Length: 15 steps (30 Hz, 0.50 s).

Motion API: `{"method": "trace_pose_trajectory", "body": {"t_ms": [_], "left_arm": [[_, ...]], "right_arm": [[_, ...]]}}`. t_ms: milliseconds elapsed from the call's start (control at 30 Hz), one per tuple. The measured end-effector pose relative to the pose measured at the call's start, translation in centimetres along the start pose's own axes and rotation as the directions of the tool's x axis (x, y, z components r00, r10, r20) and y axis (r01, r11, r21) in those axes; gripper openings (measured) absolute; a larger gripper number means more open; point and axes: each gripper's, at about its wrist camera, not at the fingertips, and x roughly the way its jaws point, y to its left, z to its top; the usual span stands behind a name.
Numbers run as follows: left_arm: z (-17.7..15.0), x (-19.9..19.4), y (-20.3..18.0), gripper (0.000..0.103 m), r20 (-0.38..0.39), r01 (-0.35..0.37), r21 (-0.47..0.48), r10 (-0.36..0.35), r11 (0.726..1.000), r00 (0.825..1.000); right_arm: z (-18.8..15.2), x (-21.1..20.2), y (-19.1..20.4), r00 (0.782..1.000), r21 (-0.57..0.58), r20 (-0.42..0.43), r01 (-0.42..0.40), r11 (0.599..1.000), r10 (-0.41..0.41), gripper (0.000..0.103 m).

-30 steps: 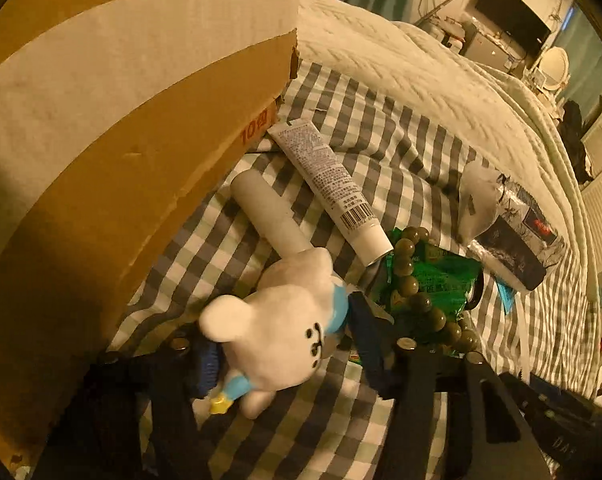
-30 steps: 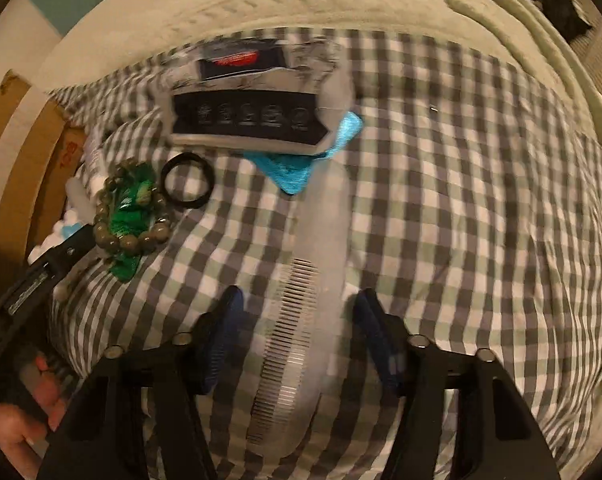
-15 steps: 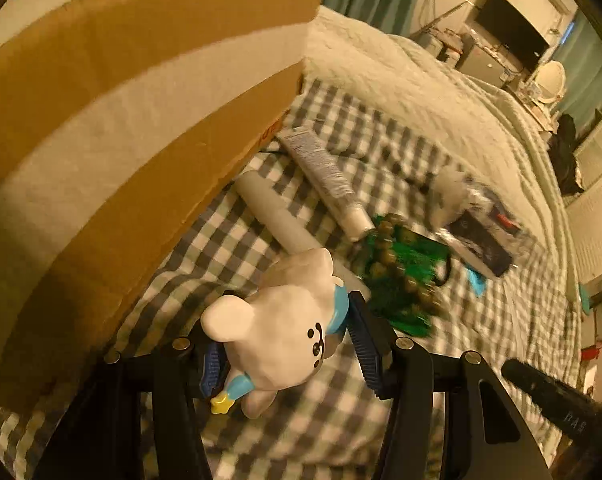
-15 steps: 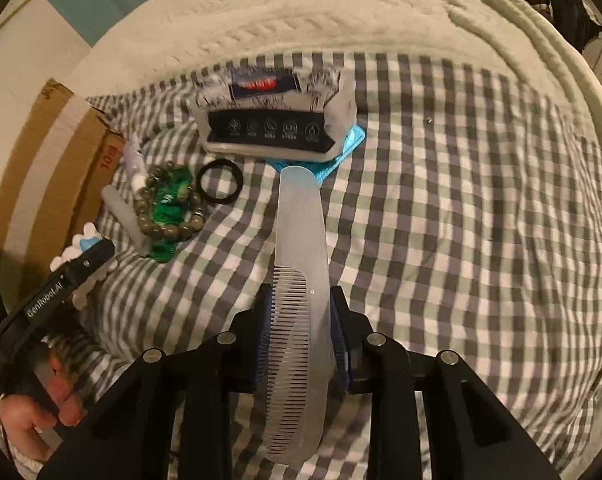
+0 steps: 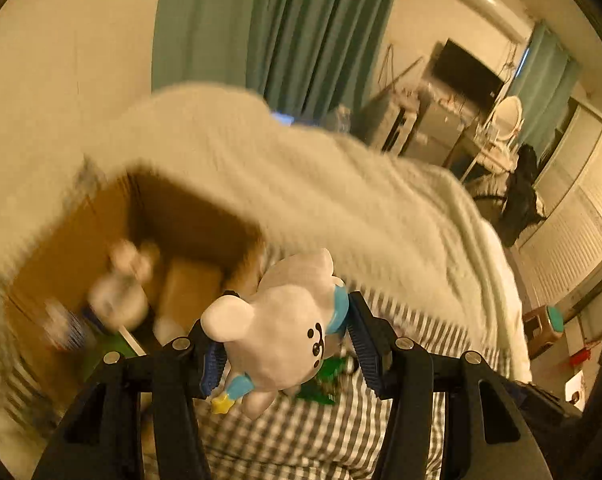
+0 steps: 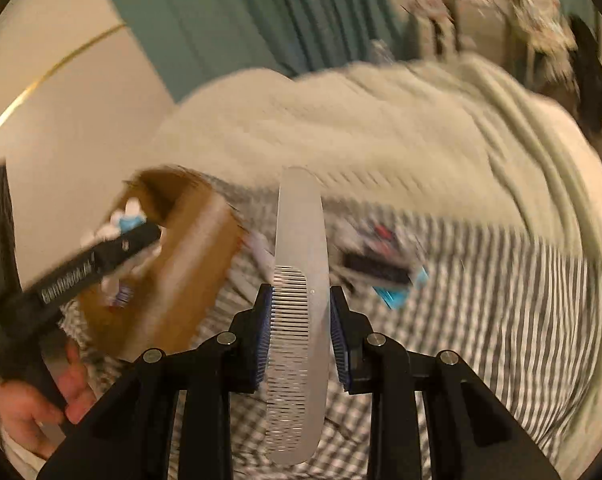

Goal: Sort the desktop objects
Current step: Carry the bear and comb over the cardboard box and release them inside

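Left tool (image 5: pixel 285 344): clenched on the plush bear (image 5: pixel 277 332), pads pressing its sides just behind the head; the bear hangs clear of the bed, held up near the open top of the cardboard box (image 5: pixel 101 240).
Plush bear: likely light and soft, so it squashes under the pads instead of slipping (the blue collar and yellow star dangle free); the round middle looks the best place to grip, as now.
Right tool (image 6: pixel 301 340): shut on the comb (image 6: pixel 299 280), jaws narrowed to the comb's width and gripping it across the toothed part, with the plain handle end pointing forward.
Comb: thin, stiff, smooth plastic, probably light but apt to pivot or slide between the pads; holding it nearer the middle of its length would steady it. It is lifted off the checked cloth (image 6: pixel 501 300).
Cardboard box: beside the cloth, already holding a few blurred items.
Bed: white blanket (image 5: pixel 341 184) beyond; remaining items on the cloth are too smeared to name.
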Motion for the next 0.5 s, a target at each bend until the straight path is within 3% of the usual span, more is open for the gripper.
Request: {"method": "trace_pose_trajectory", "body": {"t_ms": [67, 133, 267, 400, 500], "left_arm": [[2.7, -2.6, 1.1, 0.056, 0.026, -0.013, 0.016, 0.012, 1.0, 1.0], [4.8, -4.3, 2.2, 0.056, 0.057, -0.075, 0.062, 0.072, 0.995, 0.996], [5.5, -5.5, 6.7, 0.056, 0.073, -0.129, 0.057, 0.125, 0.99, 0.99], [4.0, -1.9, 12.9, 0.056, -0.055, -0.181, -0.044, 0.178, 0.983, 0.982], [2.8, 0.7, 15.3, 0.056, -0.121, -0.228, -0.036, 0.222, 0.973, 0.968]], "right_arm": [[1.8, -1.6, 2.8, 0.999, -0.044, 0.034, -0.037, 0.998, 0.039, 0.026], [3.4, -2.2, 5.6, 0.994, -0.071, 0.05, -0.091, 0.993, 0.095, 0.026], [6.0, -1.1, 11.5, 0.972, -0.1, 0.035, -0.227, 0.969, 0.231, 0.026], [6.0, 2.7, 15.2, 0.947, -0.075, -0.016, -0.32, 0.944, 0.32, 0.026], [5.3, 6.2, 16.6, 0.944, -0.065, -0.068, -0.327, 0.943, 0.323, 0.026]]}}
